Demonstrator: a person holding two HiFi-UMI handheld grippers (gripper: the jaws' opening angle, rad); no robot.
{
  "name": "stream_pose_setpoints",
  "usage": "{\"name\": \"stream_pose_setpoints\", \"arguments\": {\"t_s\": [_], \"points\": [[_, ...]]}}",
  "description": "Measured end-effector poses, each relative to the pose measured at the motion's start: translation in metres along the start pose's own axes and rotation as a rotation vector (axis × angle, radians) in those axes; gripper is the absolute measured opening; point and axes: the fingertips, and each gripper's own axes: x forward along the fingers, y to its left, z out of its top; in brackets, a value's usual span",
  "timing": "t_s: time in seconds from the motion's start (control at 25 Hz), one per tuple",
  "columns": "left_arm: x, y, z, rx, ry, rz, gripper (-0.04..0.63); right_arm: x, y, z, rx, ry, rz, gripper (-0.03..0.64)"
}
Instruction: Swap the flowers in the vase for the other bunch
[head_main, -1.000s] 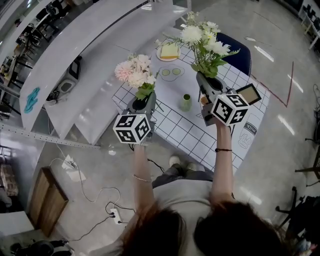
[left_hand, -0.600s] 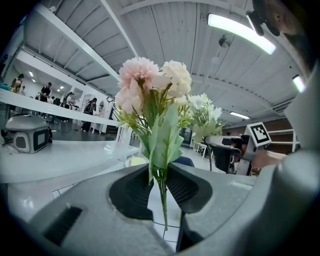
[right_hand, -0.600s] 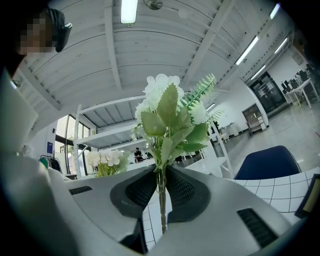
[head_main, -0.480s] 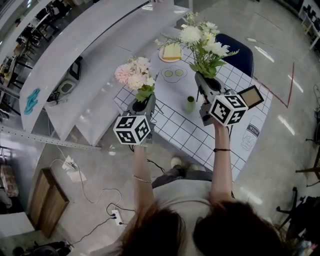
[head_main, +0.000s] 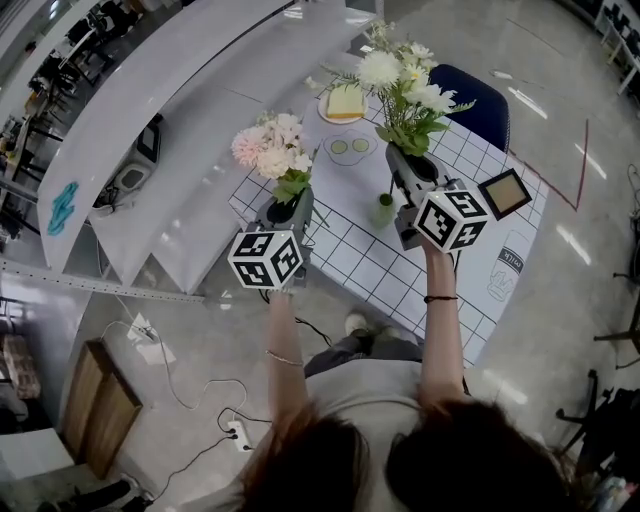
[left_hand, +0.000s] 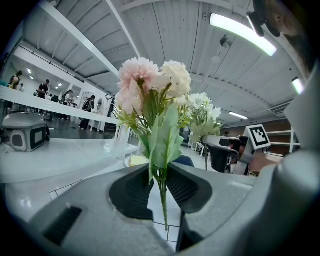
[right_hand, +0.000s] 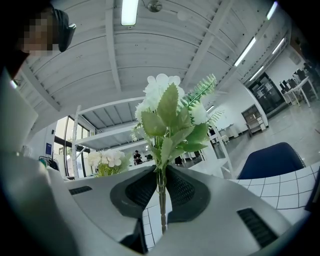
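Observation:
My left gripper (head_main: 292, 202) is shut on the stems of a pink and cream bunch (head_main: 268, 148), held upright over the table's left corner. In the left gripper view the stems (left_hand: 162, 194) are pinched between the dark pads (left_hand: 131, 192). My right gripper (head_main: 402, 162) is shut on the stem of a white and green bunch (head_main: 405, 85); in the right gripper view its stem (right_hand: 161, 202) runs down between the jaws. The small green vase (head_main: 384, 209) stands on the checked cloth just left of the right gripper, partly hidden by it, with no flowers showing in it.
The table (head_main: 350, 255) has a white grid cloth. A plate with a yellow block (head_main: 342, 102) and a dish of green slices (head_main: 346, 148) lie at its far side, a dark framed tablet (head_main: 504, 192) at its right. A blue chair (head_main: 475, 98) stands behind. A white counter (head_main: 150, 120) runs along the left.
Both hands have drifted slightly forward over the table with their bunches still held. The right gripper now sits closer to the vase and covers part of it.

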Motion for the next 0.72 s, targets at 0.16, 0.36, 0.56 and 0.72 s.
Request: {"name": "stream_pose_setpoints", "arguments": {"t_s": [0.16, 0.36, 0.56, 0.72], "points": [[0.001, 0.005, -0.003, -0.012, 0.001, -0.001, 0.074, 0.004, -0.002, -0.008, -0.008, 0.011, -0.01, 0.052], [0.001, 0.011, -0.006, -0.013, 0.005, 0.002, 0.074, 0.006, -0.004, -0.019, -0.005, 0.013, -0.017, 0.054], [0.003, 0.014, -0.005, -0.013, 0.009, -0.002, 0.074, 0.007, -0.006, -0.026, -0.001, 0.006, -0.032, 0.052], [0.006, 0.013, -0.009, -0.014, 0.015, -0.012, 0.074, 0.004, -0.009, -0.033, -0.008, 0.0, -0.039, 0.054]]}}
